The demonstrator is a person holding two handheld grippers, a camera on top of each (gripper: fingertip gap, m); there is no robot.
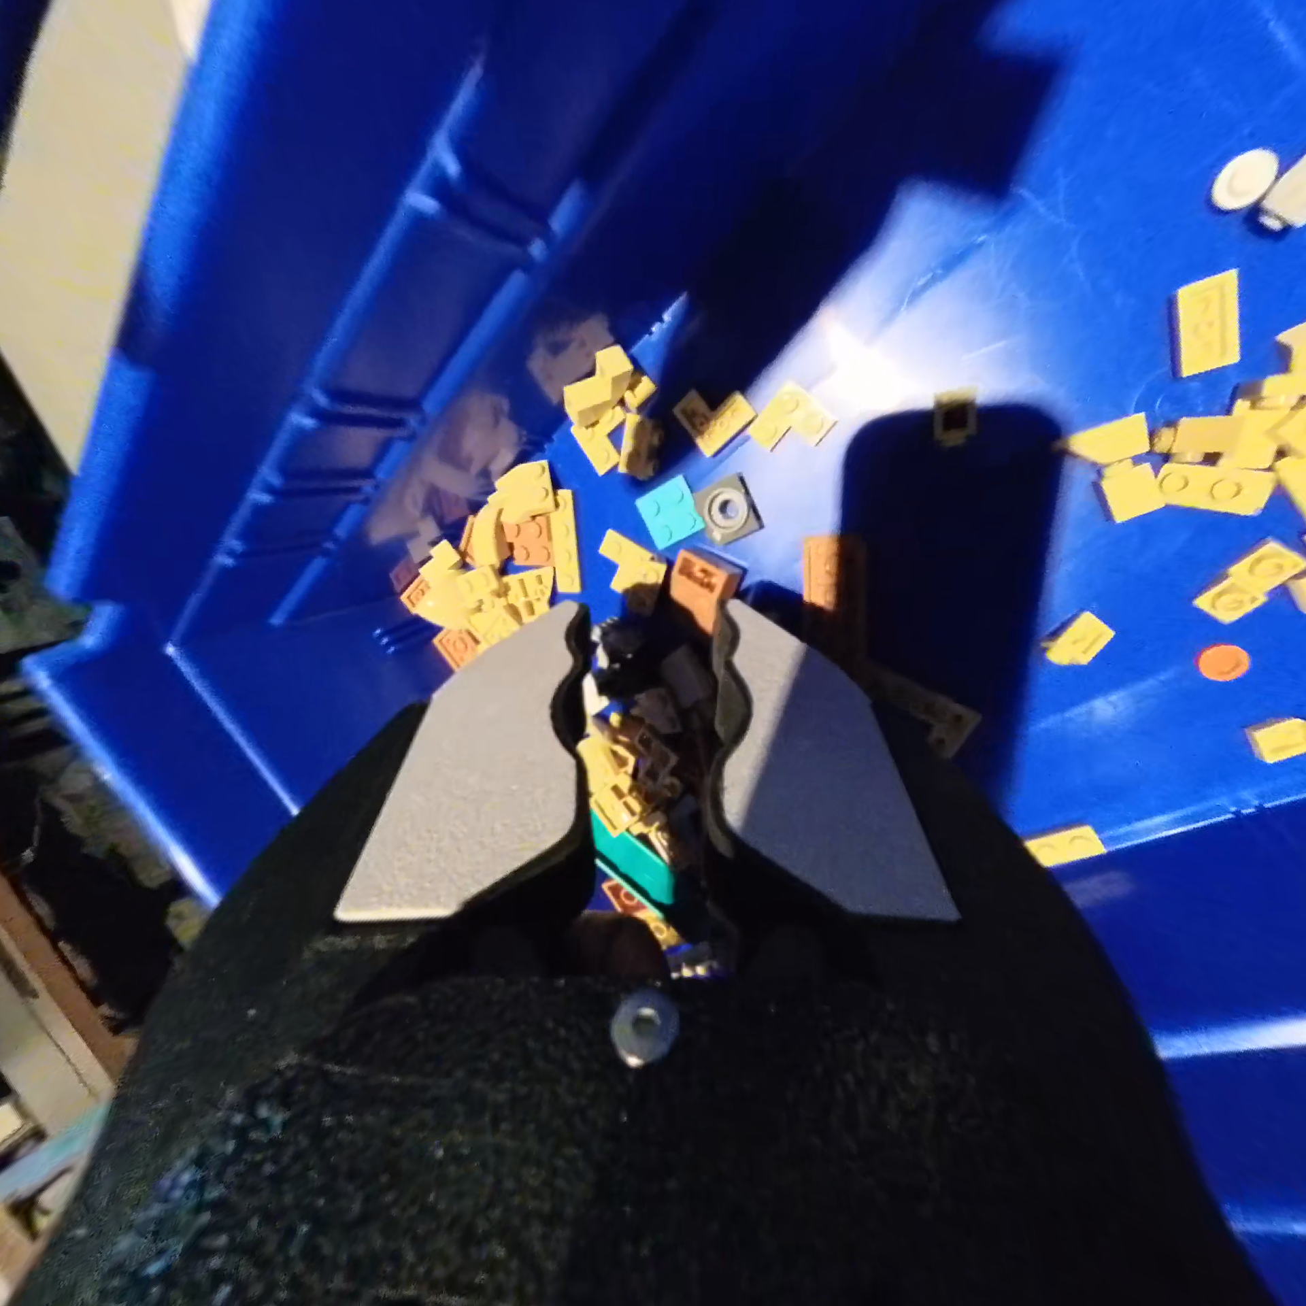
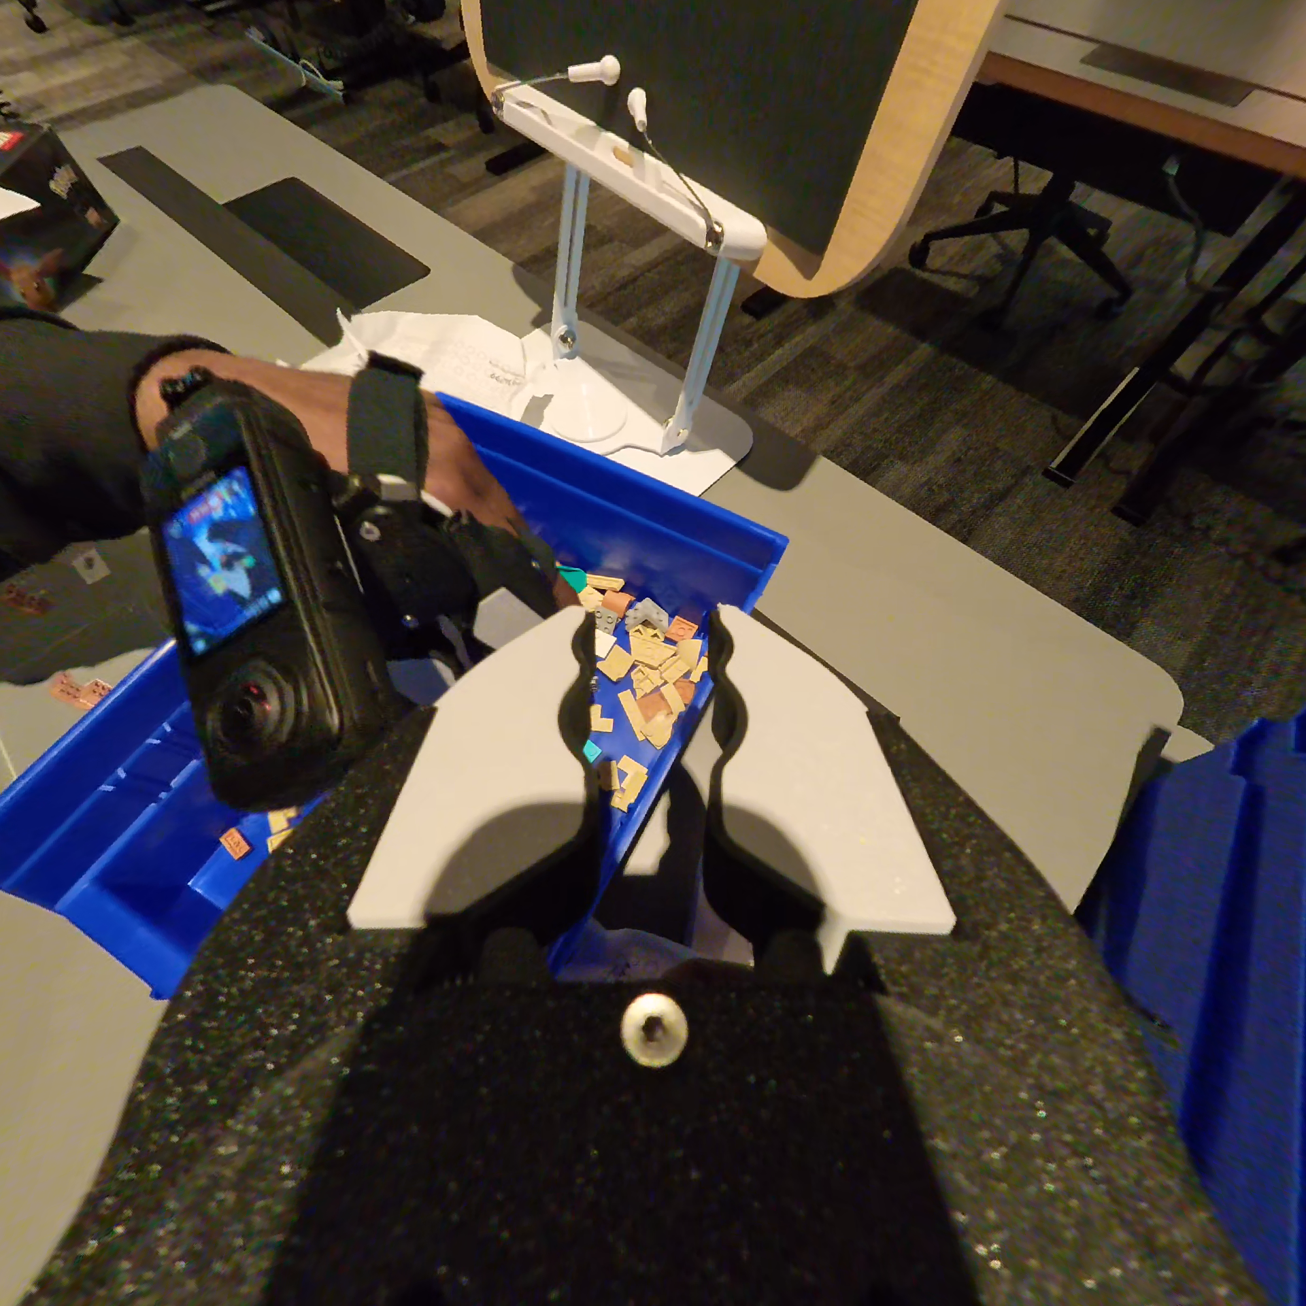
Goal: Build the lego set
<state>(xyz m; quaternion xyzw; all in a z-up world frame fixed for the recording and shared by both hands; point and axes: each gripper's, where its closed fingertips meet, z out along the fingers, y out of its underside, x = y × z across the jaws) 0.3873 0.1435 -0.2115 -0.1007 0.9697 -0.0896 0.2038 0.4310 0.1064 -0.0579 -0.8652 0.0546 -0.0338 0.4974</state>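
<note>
In the left wrist view my left gripper (image 1: 657, 615) is down inside a blue bin (image 1: 919, 283), its jaws a little apart. An orange-brown brick (image 1: 701, 588) stands at the right fingertip, not clamped. Tan pieces (image 1: 523, 565), a light-blue plate (image 1: 670, 510) and a grey piece with a hole (image 1: 728, 509) lie just ahead. In the right wrist view my right gripper (image 2: 650, 622) is open and empty above the bin's near right wall (image 2: 657, 798). The left gripper's camera (image 2: 268, 608) and the hand holding it reach into the bin from the left.
More tan plates (image 1: 1201, 480), an orange round tile (image 1: 1222, 662) and a white round piece (image 1: 1244, 180) lie on the bin floor. A white stand (image 2: 636, 212), crumpled white paper (image 2: 438, 346), a set box (image 2: 49, 212) and a second blue bin (image 2: 1237, 919) are on the grey table. One gripper's finger ends stand about 15 cm off the other's.
</note>
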